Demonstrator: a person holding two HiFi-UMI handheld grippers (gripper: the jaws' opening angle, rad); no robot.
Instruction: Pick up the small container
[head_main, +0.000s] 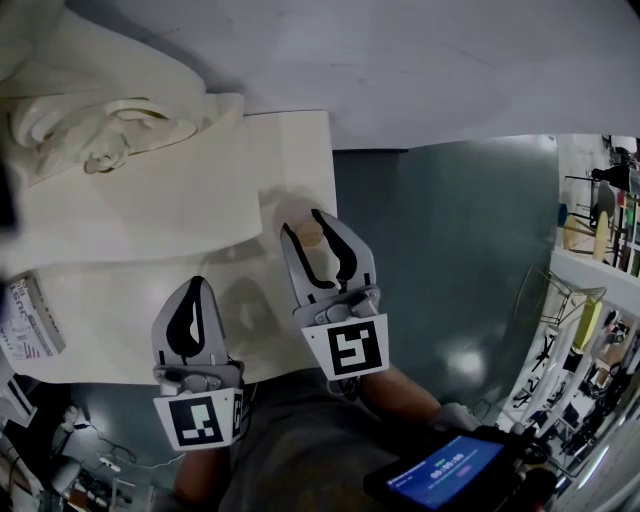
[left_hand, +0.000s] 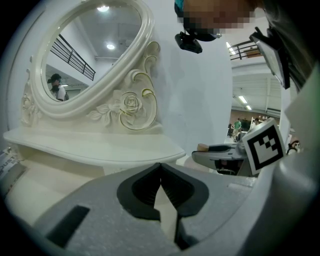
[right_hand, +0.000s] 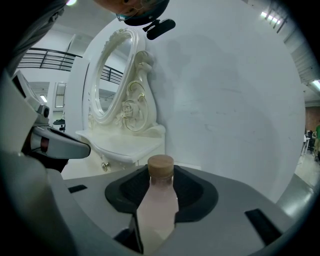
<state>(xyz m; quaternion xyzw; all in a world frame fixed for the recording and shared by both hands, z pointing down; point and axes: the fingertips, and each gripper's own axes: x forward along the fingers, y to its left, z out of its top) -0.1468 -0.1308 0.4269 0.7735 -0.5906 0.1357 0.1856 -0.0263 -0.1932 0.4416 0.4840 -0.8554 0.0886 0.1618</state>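
The small container is a pale pink bottle with a tan cap, standing near the right edge of the cream dressing table. My right gripper is around it. In the right gripper view the bottle fills the gap between the jaws of the right gripper, whose pads touch both its sides, and the cap rises just above them. My left gripper hovers over the table's front edge to the left, shut with nothing in it. Its tips meet.
An ornate oval mirror on a small shelf stands at the table's back left, against a white wall. A printed box lies at the far left. The table ends just right of the bottle, above teal floor. A lit screen sits low right.
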